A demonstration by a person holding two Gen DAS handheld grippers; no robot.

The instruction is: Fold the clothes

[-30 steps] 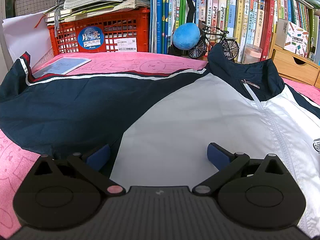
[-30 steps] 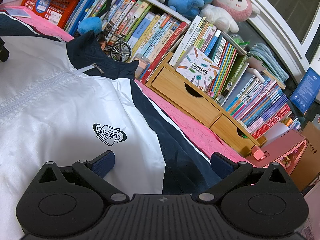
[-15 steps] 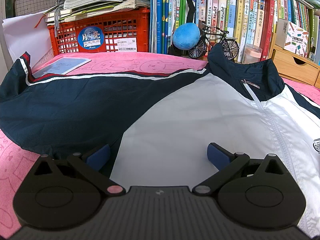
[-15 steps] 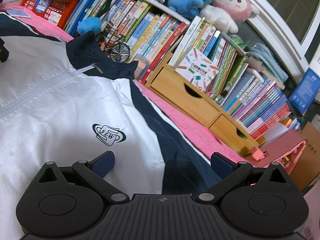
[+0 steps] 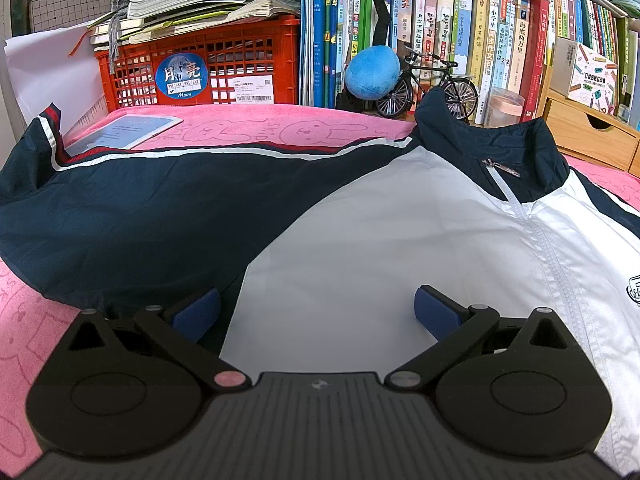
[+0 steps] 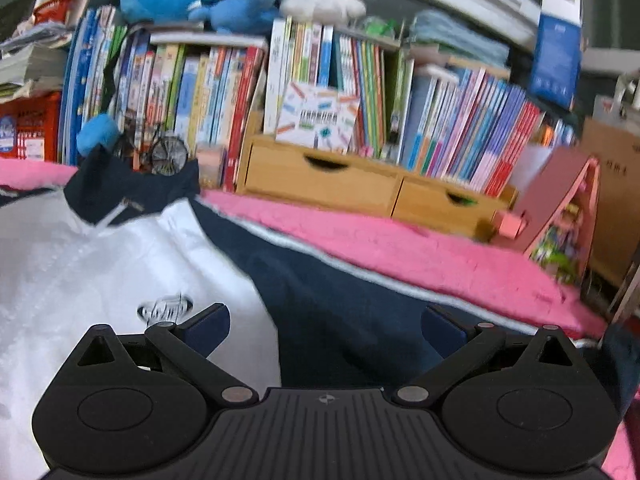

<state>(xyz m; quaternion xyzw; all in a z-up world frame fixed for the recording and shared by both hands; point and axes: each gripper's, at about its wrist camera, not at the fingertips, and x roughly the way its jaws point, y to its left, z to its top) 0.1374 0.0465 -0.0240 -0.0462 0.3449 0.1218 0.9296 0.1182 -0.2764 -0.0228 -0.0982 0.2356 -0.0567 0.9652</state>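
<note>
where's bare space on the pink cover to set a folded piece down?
Bare pink fleece cover lies between the navy-and-white zip jacket and the red plastic crate, beside the blue-white booklet; another strip fronts the wooden drawer unit. Bookshelf edge is crowded.

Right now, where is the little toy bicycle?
In the left wrist view the toy bicycle stands at the back, in front of the row of books, right of the blue plush ball and just behind the jacket collar.
</note>
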